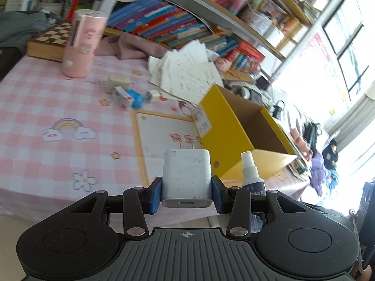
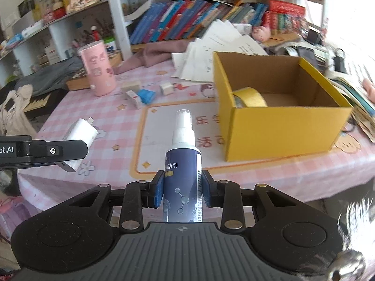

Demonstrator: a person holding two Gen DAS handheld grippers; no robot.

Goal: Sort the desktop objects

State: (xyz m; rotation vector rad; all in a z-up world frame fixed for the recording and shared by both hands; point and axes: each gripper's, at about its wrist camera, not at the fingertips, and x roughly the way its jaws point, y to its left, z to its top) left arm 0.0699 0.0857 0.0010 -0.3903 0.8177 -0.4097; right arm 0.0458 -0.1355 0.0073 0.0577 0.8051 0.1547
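My left gripper (image 1: 186, 193) is shut on a white wall charger (image 1: 186, 175), prongs pointing forward, held above the pink checked tablecloth; the charger also shows in the right wrist view (image 2: 78, 140). My right gripper (image 2: 182, 188) is shut on a blue spray bottle (image 2: 183, 161) with a white nozzle, held upright near the table's front edge; the bottle also shows in the left wrist view (image 1: 251, 173). An open yellow cardboard box (image 2: 279, 131) stands right of the bottle with a roll of yellow tape (image 2: 250, 97) inside. The box also shows in the left wrist view (image 1: 236, 135).
A pink cylinder container (image 2: 98, 68) stands at the back left. Small boxes, one of them blue (image 2: 146, 94), and a small white cube (image 2: 166, 88) lie mid-table. Loose papers (image 2: 218, 53), a pink cloth (image 2: 159, 52) and a chessboard (image 1: 50, 39) lie behind, below bookshelves (image 2: 199, 18).
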